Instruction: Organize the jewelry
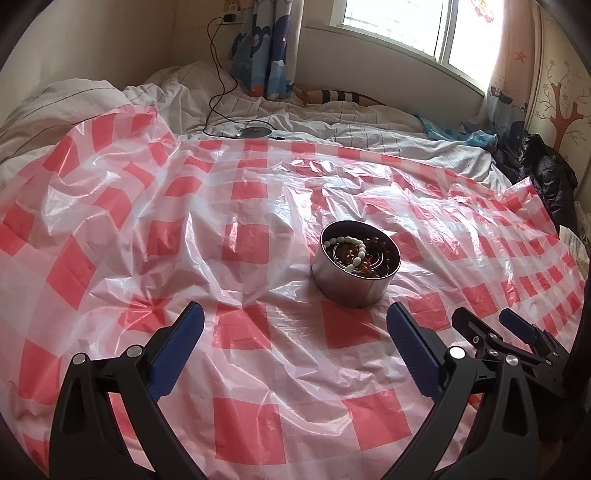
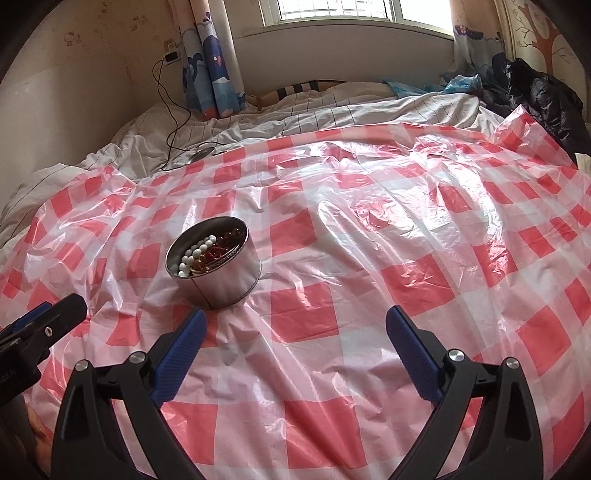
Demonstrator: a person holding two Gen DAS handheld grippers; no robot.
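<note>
**Both tongs wide open over the bed, tin of beads just ahead**

I am looking at a bedroom: a bed with rumpled white bedding (image 1: 369, 136) under a bright window (image 1: 399, 22), cartoon-print curtains (image 1: 262, 55) at the sill, and a black cable (image 1: 218, 74) running down from a wall plug to a small round device (image 1: 254, 132) on the sheets. A crinkled red-and-white checked plastic sheet (image 1: 147, 229) covers most of the bed.

My left tongs (image 1: 295, 317) stand spread wide, blue pads far apart, with nothing between them and nothing touching them. They point down at a slant toward the plastic sheet. My right tongs (image 2: 294, 321) are just as wide, also empty, and angled down the same way. In the left view I see the right tongs' fingers (image 1: 517, 325) close by at the lower right; in the right view the left tongs' finger (image 2: 48, 321) pokes in from the left edge. The two sit side by side, near one another.

The round metal tin (image 1: 351, 284) stands upright on the sheet, just beyond the fingertips. It lies ahead of the left tongs' right finger and ahead of the right tongs' left finger, so roughly between the pair. Neither touches it. Inside the tin I see a white bead bracelet (image 1: 351, 247) lying over dark red and amber beads (image 2: 218, 247).
</note>
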